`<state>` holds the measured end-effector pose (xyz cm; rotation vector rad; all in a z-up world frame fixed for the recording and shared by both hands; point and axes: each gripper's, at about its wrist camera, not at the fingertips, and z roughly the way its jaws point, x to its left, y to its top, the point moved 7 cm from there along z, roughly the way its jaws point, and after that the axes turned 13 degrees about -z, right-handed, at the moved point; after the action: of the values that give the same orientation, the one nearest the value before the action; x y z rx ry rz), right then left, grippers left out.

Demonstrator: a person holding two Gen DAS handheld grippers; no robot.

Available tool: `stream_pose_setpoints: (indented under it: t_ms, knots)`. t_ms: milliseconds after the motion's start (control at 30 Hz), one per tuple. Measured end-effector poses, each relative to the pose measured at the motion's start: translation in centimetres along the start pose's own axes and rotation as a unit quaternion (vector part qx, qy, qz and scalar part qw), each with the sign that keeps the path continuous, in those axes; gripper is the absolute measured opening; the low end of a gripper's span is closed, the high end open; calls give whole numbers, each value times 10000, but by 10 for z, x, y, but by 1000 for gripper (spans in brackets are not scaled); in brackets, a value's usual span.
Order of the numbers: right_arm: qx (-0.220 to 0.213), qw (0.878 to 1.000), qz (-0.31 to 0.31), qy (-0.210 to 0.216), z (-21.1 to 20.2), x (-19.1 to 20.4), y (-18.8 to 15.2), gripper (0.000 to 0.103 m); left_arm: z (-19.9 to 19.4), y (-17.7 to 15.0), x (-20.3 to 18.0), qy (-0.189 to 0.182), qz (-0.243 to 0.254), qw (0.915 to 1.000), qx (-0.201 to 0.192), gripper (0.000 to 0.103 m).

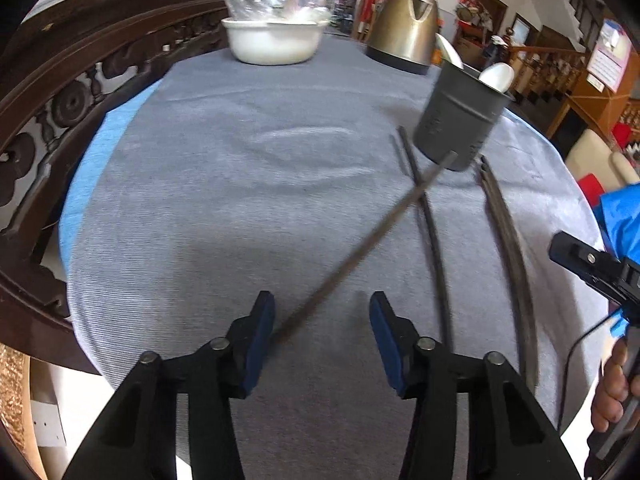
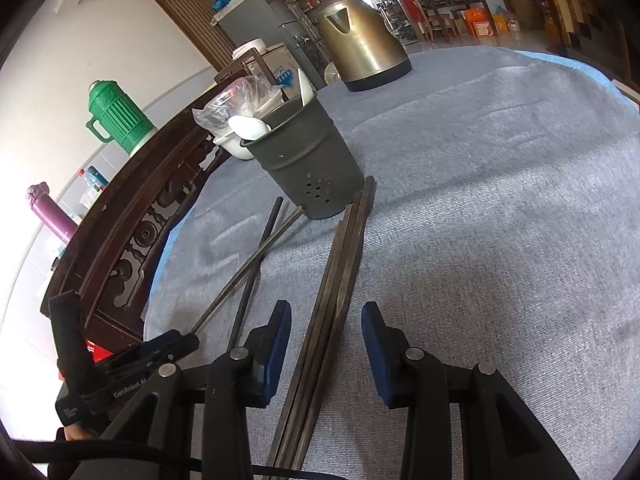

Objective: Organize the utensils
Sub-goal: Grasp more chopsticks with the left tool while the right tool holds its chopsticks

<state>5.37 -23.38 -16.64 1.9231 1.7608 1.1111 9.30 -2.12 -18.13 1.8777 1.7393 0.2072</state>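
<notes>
Grey cloth is covering your table; your left gripper, jaws parted, is straddling one thin dark chopstick. Your right gripper is gaping around the bundled dark chopsticks. Next, pinch and drop into the grey perforated holder, frame centre.

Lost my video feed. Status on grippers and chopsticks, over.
Left gripper open, one chopstick between jaws. Right gripper open, straddling chopstick bundle. Holder upright, spoons inside. Nothing blocking.
</notes>
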Motion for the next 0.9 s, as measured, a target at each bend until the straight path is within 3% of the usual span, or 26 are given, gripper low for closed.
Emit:
stream_pose_setpoints:
  t_ms: [67,233,333,500,600,900]
  knots:
    - [-15,10000,33,14,-1,-2,0,40,-1,-4,-8,-80,67,9999,96,37]
    - [-37,9999,89,55,-2,-5,0,40,-2,-13,-26,-509,16,9976,458,28]
    - [-58,9999,125,74,-3,-7,0,40,-5,-21,-42,-995,-65,9920,768,28]
    - [-89,9996,245,102,-4,-15,0,40,-15,-26,-69,-1446,-3,9850,940,27]
    - [-98,9994,318,119,-5,-19,0,40,-17,-16,-77,-1328,134,9880,773,28]
    - [-119,9988,444,170,-6,-27,1,40,11,43,-63,-477,20,9983,343,28]
